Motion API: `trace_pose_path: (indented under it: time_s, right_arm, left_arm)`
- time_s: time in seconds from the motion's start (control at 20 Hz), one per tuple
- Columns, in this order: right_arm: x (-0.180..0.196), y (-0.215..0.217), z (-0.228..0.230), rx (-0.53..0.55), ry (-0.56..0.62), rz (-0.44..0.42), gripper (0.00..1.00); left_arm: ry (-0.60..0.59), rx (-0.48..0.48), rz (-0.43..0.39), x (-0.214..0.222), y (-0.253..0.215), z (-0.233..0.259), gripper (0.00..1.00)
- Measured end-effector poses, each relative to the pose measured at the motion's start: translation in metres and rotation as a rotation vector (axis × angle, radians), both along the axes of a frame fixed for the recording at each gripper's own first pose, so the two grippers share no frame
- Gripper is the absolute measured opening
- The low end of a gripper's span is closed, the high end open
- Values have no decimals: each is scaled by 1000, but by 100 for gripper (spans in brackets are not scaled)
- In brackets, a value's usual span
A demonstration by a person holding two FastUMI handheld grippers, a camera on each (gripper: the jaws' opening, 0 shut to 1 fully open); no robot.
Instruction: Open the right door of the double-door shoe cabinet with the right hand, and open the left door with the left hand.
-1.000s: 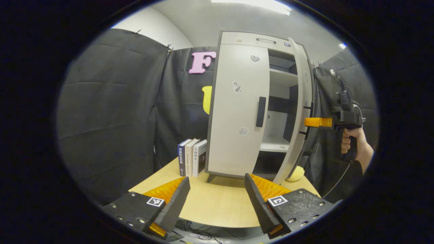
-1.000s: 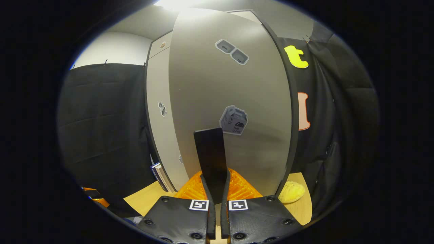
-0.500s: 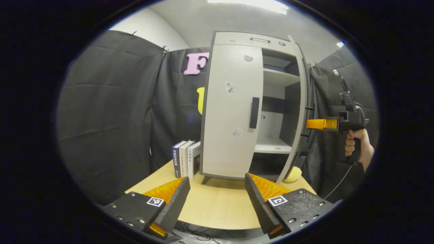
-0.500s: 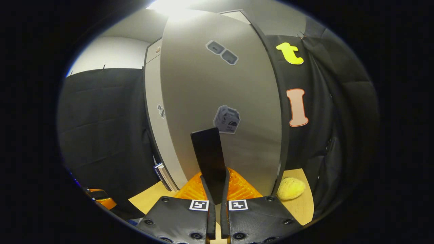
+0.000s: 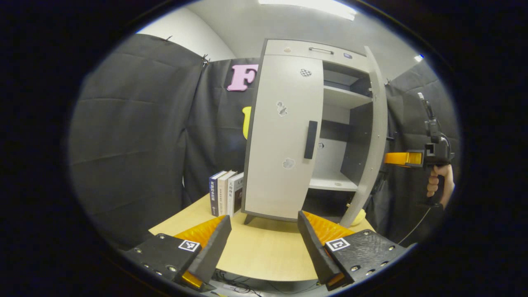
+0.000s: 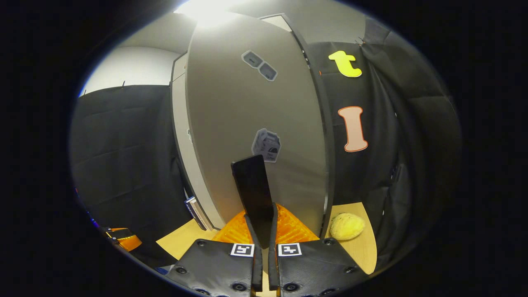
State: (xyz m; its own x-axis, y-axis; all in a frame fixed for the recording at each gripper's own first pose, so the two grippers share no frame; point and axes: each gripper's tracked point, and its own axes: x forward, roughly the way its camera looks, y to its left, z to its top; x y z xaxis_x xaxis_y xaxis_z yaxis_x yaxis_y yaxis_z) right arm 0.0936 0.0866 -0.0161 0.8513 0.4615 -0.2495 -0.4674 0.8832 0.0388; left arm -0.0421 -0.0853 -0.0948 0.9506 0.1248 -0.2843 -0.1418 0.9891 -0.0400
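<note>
The grey shoe cabinet stands on a wooden table. Its left door is closed, with a black vertical handle at its inner edge. The right door stands swung out wide, baring the shelves. In the right gripper view my right gripper is shut on that door's black handle, with the door's front close ahead. From the left gripper view the right gripper is at the door's outer face, held by a hand. My left gripper hangs open over the table's near edge, well short of the cabinet.
Three books stand upright against the cabinet's left side. A soft yellow thing lies on the table by the open door's foot. Black cloth walls close in all around. Cables hang under the table's front edge.
The right door has swung further open with the right gripper still shut on its handle. The left gripper stays open and has shifted only slightly.
</note>
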Motion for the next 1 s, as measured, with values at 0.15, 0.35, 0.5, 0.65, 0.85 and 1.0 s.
trace_pose_path:
  time_s: [0.15, 0.35, 0.5, 0.65, 0.85, 1.0]
  right_arm:
    - [-2, -16, 1, 7, -5, -8, 7]
    - [3, -49, 9, -13, -24, -23, 3]
    - [10, -74, 12, -32, -35, -59, 2]
    - [22, -106, 17, -27, -34, -143, 6]
    - [23, -103, 14, 49, 12, -142, 6]
    - [21, -107, 16, 10, -13, -204, 6]
  left_arm:
    - [14, 5, -4, 2, -6, -3, 95]
    - [9, 25, -12, 8, -18, -2, 93]
    - [-1, 36, -8, 12, -22, 0, 93]
    - [-2, 27, -3, 15, -19, -2, 93]
    - [7, 26, 8, 28, 2, -6, 94]
    - [1, 29, -1, 43, 22, -1, 94]
